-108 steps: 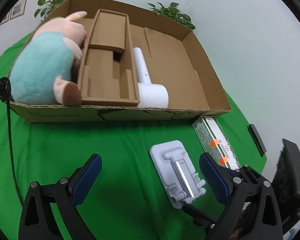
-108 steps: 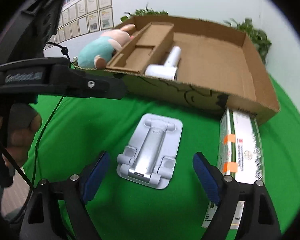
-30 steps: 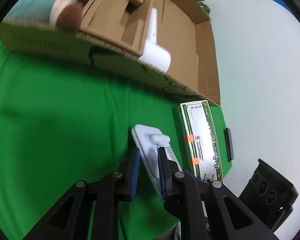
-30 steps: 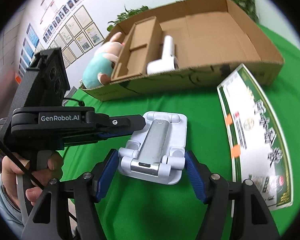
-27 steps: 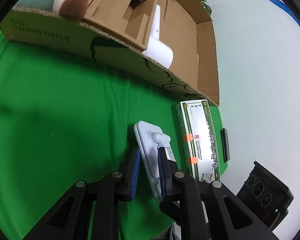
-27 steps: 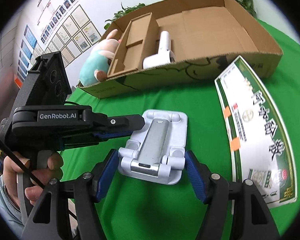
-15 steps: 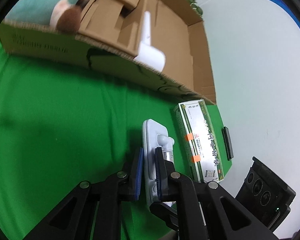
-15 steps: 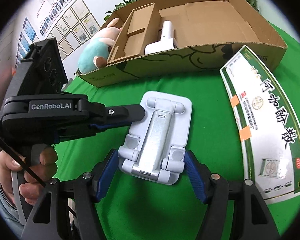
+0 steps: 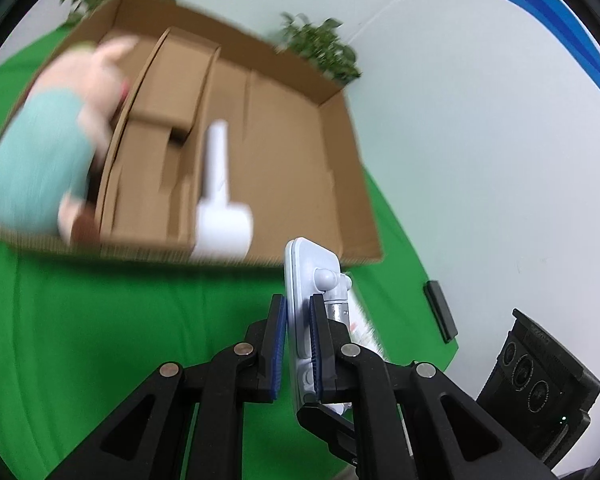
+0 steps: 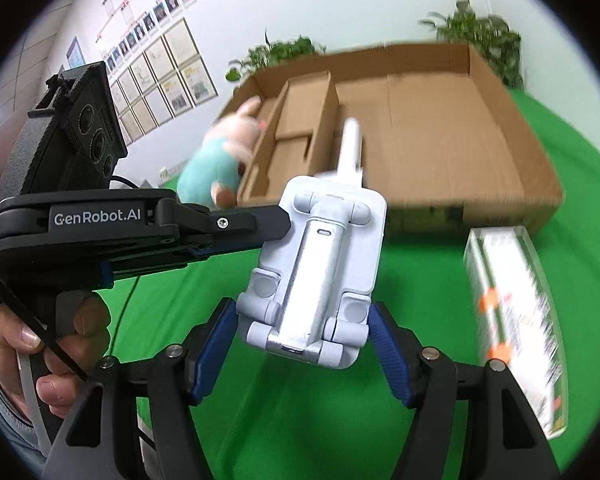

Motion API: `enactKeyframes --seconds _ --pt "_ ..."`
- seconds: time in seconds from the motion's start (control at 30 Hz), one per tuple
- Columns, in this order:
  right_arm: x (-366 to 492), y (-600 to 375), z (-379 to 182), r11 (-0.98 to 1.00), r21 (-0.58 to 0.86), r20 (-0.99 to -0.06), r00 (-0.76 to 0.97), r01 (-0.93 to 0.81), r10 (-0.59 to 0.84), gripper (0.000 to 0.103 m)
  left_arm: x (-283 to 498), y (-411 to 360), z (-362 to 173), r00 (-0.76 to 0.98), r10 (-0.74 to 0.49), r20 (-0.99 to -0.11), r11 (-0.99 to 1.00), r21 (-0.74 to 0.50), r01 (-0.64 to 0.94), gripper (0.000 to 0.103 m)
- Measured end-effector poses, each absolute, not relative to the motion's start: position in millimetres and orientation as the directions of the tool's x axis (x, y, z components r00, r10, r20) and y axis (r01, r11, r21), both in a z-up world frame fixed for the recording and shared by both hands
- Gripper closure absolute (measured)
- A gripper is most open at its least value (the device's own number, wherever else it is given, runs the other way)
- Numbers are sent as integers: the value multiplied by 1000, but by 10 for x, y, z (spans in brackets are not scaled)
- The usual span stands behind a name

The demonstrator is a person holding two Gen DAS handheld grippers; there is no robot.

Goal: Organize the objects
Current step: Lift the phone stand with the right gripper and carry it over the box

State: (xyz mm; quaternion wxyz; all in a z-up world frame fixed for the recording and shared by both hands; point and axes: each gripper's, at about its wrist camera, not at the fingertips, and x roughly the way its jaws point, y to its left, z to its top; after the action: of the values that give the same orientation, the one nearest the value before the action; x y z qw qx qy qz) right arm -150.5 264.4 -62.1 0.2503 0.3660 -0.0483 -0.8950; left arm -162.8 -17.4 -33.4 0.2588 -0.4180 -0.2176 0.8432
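Note:
A white folding phone stand (image 9: 305,288) (image 10: 320,268) is held off the green cloth by both grippers, in front of the cardboard box (image 9: 332,184) (image 10: 500,168). My left gripper (image 9: 298,312) is shut on its flat base edge. My right gripper (image 10: 303,332) is shut on its lower end across its width. The box holds a plush pig (image 9: 44,152) (image 10: 224,156) at its left, a cardboard insert (image 9: 152,152) (image 10: 296,128) and a white hair dryer (image 9: 220,208) (image 10: 350,148). The box's right part is bare.
A long green-and-white carton (image 10: 516,312) lies on the cloth to the right of the stand; part of it shows in the left wrist view (image 9: 364,320). A small black object (image 9: 440,310) lies near the cloth's right edge. Plants (image 9: 320,48) stand behind the box.
The phone stand has been lifted off the cloth and carried toward the box. The right gripper has closed onto its lower end. Both views have tilted up toward the box interior.

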Motion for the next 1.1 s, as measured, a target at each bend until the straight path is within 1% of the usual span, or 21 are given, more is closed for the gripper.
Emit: enactKeyframes --seconds 0.33,0.53,0.67,0.77,0.83,0.9,1.1 --pt "-1884 2725 75 -885 194 -530 -714 423 -458 37 -1962 15 519 -606 609 -511 -787 -484 -383 95" --pt "-2262 2797 331 -875 182 -510 -718 448 -474 37 -2258 80 890 -643 582 -498 -810 -420 -409 95" --pt "-2510 2860 412 -865 196 -505 -709 462 -493 37 -2456 108 1012 -653 564 -506 -825 -393 -407 95" --pt "-2687 2840 371 -867 196 -522 -699 458 -488 37 -2640 172 989 -648 546 -531 -837 -380 -393 95" --pt "-2795 2854 284 -863 215 -541 -680 457 -495 37 -2779 204 868 -635 539 -553 -841 -384 -380 95" --pt "-2858 2865 204 -862 226 -557 -666 453 -497 37 -2913 239 694 -618 529 -582 -848 -384 -364 95" --pt "-3219 2885 -360 -848 303 -660 -547 434 -515 37 -3291 299 -24 -535 498 -683 -867 -393 -306 95"
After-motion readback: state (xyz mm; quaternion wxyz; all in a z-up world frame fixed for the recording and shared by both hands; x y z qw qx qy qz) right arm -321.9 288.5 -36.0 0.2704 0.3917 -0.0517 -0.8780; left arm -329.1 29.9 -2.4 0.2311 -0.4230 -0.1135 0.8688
